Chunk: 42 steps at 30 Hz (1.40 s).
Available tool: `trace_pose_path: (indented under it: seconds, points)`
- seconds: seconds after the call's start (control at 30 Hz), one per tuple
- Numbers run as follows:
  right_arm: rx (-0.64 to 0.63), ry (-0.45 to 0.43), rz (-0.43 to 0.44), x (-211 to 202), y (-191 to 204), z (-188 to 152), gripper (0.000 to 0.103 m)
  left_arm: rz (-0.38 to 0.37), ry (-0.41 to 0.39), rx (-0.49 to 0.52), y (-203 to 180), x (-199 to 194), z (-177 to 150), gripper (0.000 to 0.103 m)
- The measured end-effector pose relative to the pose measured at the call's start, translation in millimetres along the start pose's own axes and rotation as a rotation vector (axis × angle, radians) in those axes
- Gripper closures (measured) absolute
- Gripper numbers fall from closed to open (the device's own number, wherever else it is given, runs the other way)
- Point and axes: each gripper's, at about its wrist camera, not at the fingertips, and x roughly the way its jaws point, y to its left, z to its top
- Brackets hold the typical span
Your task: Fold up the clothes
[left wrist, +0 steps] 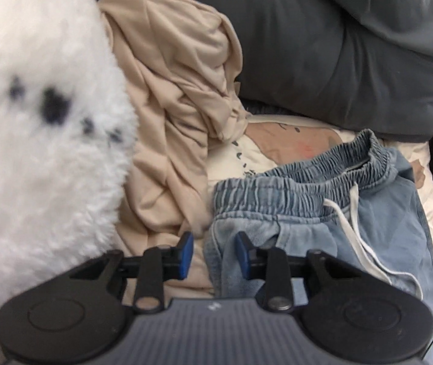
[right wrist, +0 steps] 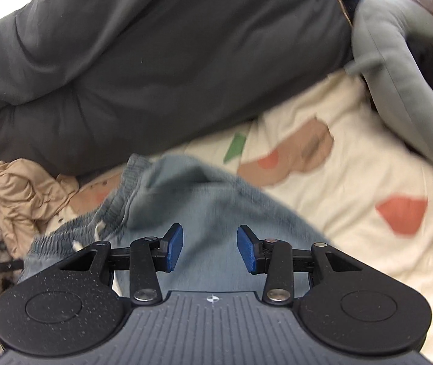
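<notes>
Light blue denim shorts [left wrist: 322, 200] with an elastic waistband and a white drawstring [left wrist: 356, 231] lie on the patterned cream bedsheet [left wrist: 265, 149]. My left gripper [left wrist: 214, 255] is open, its blue pads on either side of the shorts' left waist corner, with the cloth edge between them. In the right wrist view the shorts [right wrist: 210, 213] lie under my right gripper [right wrist: 210, 249], which is open and empty just above the fabric. A crumpled beige garment [left wrist: 180, 115] lies left of the shorts.
A dark grey duvet [left wrist: 338, 36] is bunched along the back of the bed. A fluffy white spotted item [left wrist: 34, 152] fills the left. A grey plush toy [right wrist: 398, 70] lies at the far right. The bedsheet [right wrist: 353, 182] is bare right of the shorts.
</notes>
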Motion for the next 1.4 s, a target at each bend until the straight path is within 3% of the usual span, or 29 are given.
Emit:
trace_pose_path:
  seconds: [0.13,0.37,0.47,0.67,0.77,1.0,1.13,1.4]
  points:
    - [-0.059,-0.001,-0.029,20.2,5.1,29.2,0.056,-0.002,-0.004,0.022,-2.0,11.6,-6.6,0.071]
    - [-0.206,0.012,-0.011,54.4,27.9,62.4,0.050,-0.006,0.002,-0.055,2.0,30.2,-16.3,0.069]
    - [-0.266,0.017,-0.004,66.8,38.0,71.9,0.048,-0.029,0.008,-0.114,7.8,32.9,-18.4,0.069]
    - [-0.379,0.061,0.006,88.3,47.5,83.7,0.048,-0.048,0.011,-0.104,10.3,30.9,-20.8,0.071]
    - [-0.411,0.080,0.052,97.3,52.6,87.3,0.048,-0.068,0.012,-0.124,15.5,31.5,-20.5,0.075]
    - [-0.565,0.174,0.073,136.9,73.6,84.2,0.048,-0.114,0.001,-0.155,21.5,29.3,-18.0,0.077]
    - [-0.677,0.245,0.065,157.3,80.6,83.3,0.049,-0.161,-0.038,-0.144,27.2,23.2,-21.9,0.072]
    - [-0.828,0.385,0.091,177.2,80.9,80.7,0.050,-0.231,-0.069,-0.174,30.4,23.7,-19.0,0.070]
